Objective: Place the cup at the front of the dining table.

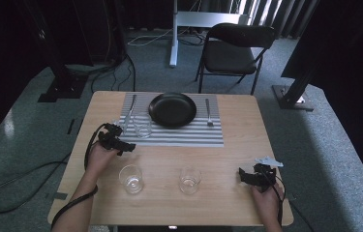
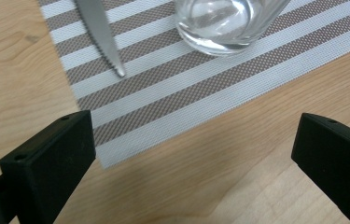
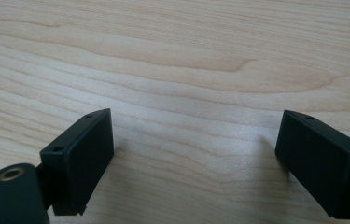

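Note:
A striped placemat (image 1: 189,137) lies at the back of the wooden table (image 1: 227,159), bearing a black plate (image 1: 172,109), a knife (image 1: 128,115) on its left, a fork (image 1: 208,113) on its right and a clear glass (image 1: 142,124). My left gripper (image 1: 123,140) hovers open at the mat's near left corner; in the left gripper view the knife tip (image 2: 116,65) and the glass base (image 2: 224,28) lie just beyond my left gripper (image 2: 196,154). Two more glasses (image 1: 131,179) (image 1: 189,180) stand near the front. My right gripper (image 1: 247,175) is open low over bare wood, as the right gripper view shows my right gripper (image 3: 196,158).
A black folding chair (image 1: 234,50) stands beyond the table's far edge. Dark stands and cables (image 1: 19,179) lie on the carpet to the left and right. Bare wood stretches between the two front glasses and the mat.

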The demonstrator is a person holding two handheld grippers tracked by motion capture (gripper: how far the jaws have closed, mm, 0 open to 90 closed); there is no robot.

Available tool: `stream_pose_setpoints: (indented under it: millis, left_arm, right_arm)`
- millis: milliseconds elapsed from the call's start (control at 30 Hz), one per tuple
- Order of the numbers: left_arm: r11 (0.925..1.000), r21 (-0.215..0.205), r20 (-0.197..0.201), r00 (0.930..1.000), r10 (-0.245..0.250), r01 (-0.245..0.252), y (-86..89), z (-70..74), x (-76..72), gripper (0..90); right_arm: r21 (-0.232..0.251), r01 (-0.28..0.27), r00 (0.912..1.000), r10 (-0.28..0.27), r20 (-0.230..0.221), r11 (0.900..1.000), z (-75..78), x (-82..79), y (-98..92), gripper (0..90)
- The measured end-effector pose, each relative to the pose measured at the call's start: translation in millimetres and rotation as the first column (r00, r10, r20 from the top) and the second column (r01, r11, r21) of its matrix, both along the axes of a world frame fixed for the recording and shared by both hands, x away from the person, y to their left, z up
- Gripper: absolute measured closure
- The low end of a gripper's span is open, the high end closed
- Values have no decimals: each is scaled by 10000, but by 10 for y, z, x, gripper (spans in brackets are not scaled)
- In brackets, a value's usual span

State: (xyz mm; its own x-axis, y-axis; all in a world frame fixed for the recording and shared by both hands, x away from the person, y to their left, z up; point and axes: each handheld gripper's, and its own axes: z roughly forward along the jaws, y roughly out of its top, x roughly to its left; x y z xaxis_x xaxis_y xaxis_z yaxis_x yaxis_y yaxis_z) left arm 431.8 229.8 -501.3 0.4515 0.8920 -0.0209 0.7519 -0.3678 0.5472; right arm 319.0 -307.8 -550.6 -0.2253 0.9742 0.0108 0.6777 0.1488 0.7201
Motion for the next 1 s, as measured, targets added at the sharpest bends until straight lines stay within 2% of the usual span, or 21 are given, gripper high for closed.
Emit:
stream_pose_setpoints:
  millis: [400,700,800,867,1000]
  left_arm:
    - [9995,-158,495,9984,263,-255,198,15,-321,1]
    - [9972,-365,866,9939,685,-656,390,30,-522,1]
    - [9965,-405,996,9920,775,-738,440,35,-572,1]
    - [9944,-554,1247,9876,958,-895,507,41,-649,1]
    - [9913,-643,1479,9813,1231,-1147,599,46,-748,1]
  right_arm:
    - [1,14,10000,-14,-3,10000,0,-1,1,109]
    - [0,13,10000,-13,-4,10000,0,-1,1,109]
    - [-1,12,10000,-12,-3,10000,0,-1,1,109]
    - [1,14,10000,-14,-5,10000,0,-1,1,109]
    - [1,14,10000,-14,-3,10000,0,-1,1,109]
